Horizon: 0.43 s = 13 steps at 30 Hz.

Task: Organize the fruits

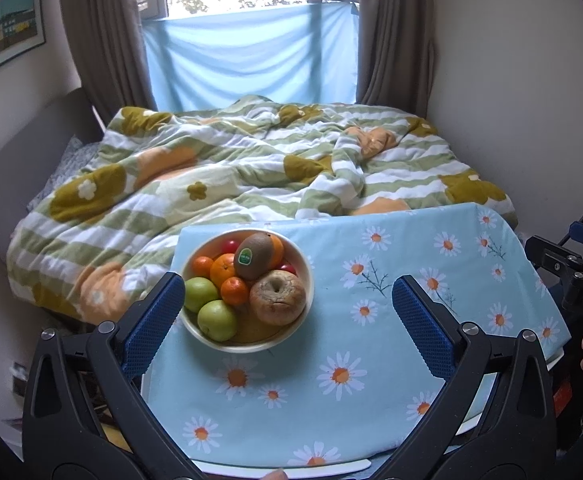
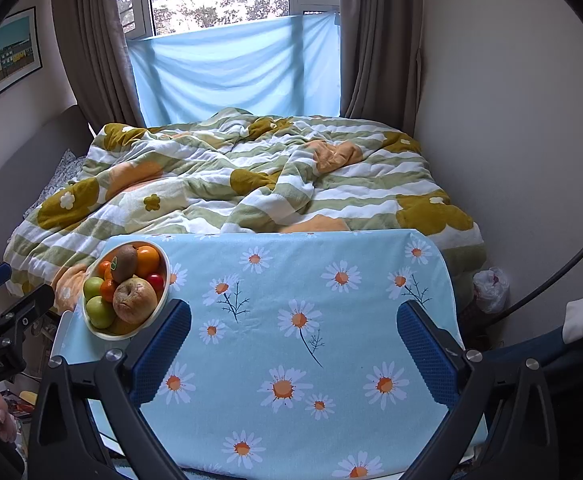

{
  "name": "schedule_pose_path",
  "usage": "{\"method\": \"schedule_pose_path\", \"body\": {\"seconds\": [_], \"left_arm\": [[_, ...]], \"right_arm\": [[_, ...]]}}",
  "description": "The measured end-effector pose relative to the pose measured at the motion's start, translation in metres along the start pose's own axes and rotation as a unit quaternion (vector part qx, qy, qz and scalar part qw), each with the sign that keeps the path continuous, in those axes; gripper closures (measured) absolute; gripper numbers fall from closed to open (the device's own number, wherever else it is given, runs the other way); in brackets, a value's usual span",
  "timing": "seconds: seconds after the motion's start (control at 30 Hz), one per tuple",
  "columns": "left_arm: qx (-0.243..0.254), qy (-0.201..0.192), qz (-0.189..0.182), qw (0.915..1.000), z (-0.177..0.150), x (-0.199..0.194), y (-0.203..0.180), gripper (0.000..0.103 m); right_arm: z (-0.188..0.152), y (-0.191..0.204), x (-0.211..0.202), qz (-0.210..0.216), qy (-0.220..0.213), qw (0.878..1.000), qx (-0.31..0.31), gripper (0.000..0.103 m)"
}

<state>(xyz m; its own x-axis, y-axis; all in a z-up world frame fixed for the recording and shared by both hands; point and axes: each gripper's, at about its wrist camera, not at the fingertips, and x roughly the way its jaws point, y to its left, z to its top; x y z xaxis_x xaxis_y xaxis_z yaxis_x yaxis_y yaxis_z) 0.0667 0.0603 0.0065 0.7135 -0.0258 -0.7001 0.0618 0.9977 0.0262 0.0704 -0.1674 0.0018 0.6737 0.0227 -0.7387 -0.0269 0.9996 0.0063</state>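
A cream bowl stands at the table's far left corner, heaped with fruit. A brown kiwi with a green sticker lies on top. Around it are oranges, small mandarins, two green apples, red cherry tomatoes and a wrinkled brown fruit. My left gripper hangs open above the table, its left pad beside the bowl's near rim. My right gripper is open over bare cloth, right of the bowl.
The table wears a light blue daisy cloth. Behind it lies a bed with a rumpled flowered duvet. White walls close in on both sides. A plastic bag sits on the floor at the right.
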Motion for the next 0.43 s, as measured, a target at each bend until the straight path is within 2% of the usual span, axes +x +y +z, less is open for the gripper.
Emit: {"method": "schedule_pose_path", "body": {"seconds": [0.43], "left_arm": [[-0.002, -0.013, -0.005, 0.9999, -0.0017, -0.0034, -0.0007, 0.000]], "right_arm": [[-0.0005, 0.0001, -0.0004, 0.001, -0.001, 1.000, 0.000, 0.001]]}}
